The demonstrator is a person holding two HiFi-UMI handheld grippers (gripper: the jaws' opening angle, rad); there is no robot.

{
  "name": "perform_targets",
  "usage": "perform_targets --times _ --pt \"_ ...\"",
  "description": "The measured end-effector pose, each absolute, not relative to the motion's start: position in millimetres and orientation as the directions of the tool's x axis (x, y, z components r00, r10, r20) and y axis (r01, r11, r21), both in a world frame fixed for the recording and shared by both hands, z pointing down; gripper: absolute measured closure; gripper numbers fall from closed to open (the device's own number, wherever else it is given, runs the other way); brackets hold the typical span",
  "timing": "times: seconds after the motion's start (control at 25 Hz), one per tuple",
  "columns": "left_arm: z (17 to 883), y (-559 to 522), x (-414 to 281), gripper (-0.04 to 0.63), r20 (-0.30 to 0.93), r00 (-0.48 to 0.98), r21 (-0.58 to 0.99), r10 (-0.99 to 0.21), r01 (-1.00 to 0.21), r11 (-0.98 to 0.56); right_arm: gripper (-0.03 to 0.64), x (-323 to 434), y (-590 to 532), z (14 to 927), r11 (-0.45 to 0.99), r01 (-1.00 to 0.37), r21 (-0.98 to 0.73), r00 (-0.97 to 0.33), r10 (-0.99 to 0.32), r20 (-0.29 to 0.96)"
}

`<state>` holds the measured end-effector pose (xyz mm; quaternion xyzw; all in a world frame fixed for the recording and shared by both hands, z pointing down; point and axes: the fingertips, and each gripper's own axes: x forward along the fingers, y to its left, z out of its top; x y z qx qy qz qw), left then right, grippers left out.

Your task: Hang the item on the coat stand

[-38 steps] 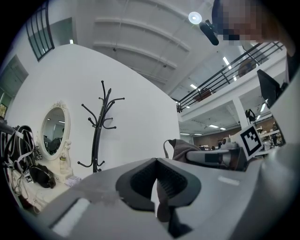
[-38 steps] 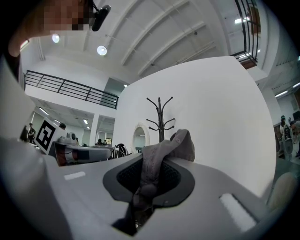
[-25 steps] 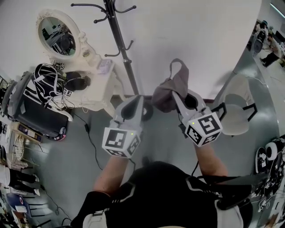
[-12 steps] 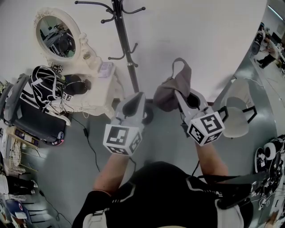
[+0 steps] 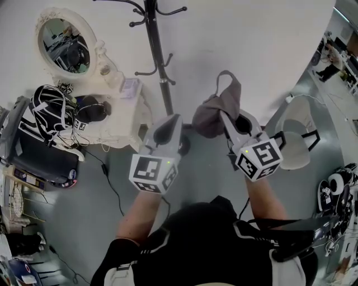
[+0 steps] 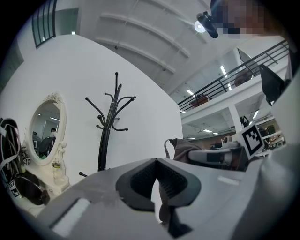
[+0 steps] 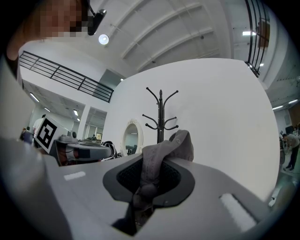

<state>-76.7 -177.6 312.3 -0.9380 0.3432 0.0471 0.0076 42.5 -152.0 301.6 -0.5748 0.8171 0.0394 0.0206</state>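
far left of the left gripper: oval mirror (image 5: pixel 61 44) on a cluttered white table (image 5: pixel 126 120). not part of the job.

stand (image 5: pixel 156 56): black pole, long axis upright, against the white wall. it lies ahead of both grippers and left of the right one. hooks (image 5: pixel 140 6) sit at the top, well apart from either gripper. in the right gripper view the stand (image 7: pixel 161 117) shows almost dead ahead, just behind the cloth's loop.

left gripper (image 5: pixel 172 124): jaws meet at the tips (image 6: pixel 155 161) with nothing between them. empty. it is the gripper nearer the pole, whose foot sits just ahead of it.

cloth (image 5: pixel 215 111): grey, soft, bunched, held up between the two grippers, just beside the left one's tip. a strap loop (image 5: pixel 226 84) rises above the bundle, on the side towards the wall.

right gripper (image 5: pixel 225 120): jaws nearly together, clamped on a fold of the cloth (image 7: pixel 157 161). the rest spills over the jaw tops.

right of that: pale chair (image 5: pixel 296 139), clear of the path.

judgement: carry phase, hanging not yet done. the loop needs to go forward, left and up onto a hook.
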Motion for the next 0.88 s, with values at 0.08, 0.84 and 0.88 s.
perform_targets --times 0.08,0.84,0.88 --pt "313 -181 -75 0.568 -0.097 0.764 0.019 -0.637 -0.639 -0.769 0.565 43 -156 303 0.334 -0.942 0.038 -0.336 -0.939 -0.074" --pt "296 -261 -22 0.568 -0.110 0.707 0.018 -0.699 -0.701 -0.713 0.565 91 -244 282 0.426 -0.903 0.049 -0.429 -0.897 -0.108" --pt "296 -266 -20 0.568 -0.111 0.703 0.016 -0.702 -0.705 -0.709 0.565 93 -249 281 0.434 -0.900 0.052 -0.437 -0.893 -0.107"
